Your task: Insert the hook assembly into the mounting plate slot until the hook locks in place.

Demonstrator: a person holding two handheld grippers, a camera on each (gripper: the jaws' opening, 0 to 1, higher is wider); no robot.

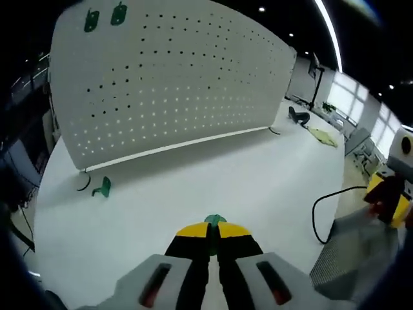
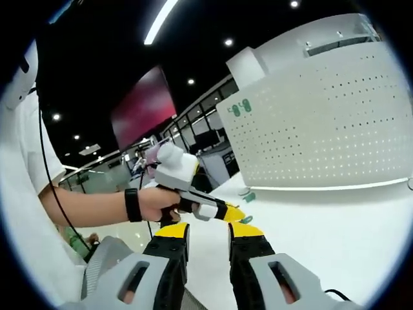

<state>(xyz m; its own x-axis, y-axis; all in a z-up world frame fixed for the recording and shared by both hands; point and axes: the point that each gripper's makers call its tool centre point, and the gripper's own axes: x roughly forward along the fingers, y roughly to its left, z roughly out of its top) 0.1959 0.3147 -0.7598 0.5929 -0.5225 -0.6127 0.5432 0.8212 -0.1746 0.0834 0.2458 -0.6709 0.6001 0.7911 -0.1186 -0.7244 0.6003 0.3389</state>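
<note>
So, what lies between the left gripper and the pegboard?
In the left gripper view, bare white table lies between the left gripper, holding a green hook, and the pegboard.

- We see the mounting plate (image 1: 174, 84), a wide white pegboard, standing upright along the far edge of the white table (image 1: 258, 187), its face dotted with rows of small holes.
- We find two green hooks (image 1: 103, 18) already seated side by side in the plate's upper corner, on the left in the left gripper view.
- We spot another green hook (image 1: 102, 188) lying loose on the table near the plate's lower left corner.
- We see a green hook assembly (image 1: 215, 221) pinched at the left gripper's (image 1: 213, 234) closed tips.
</note>
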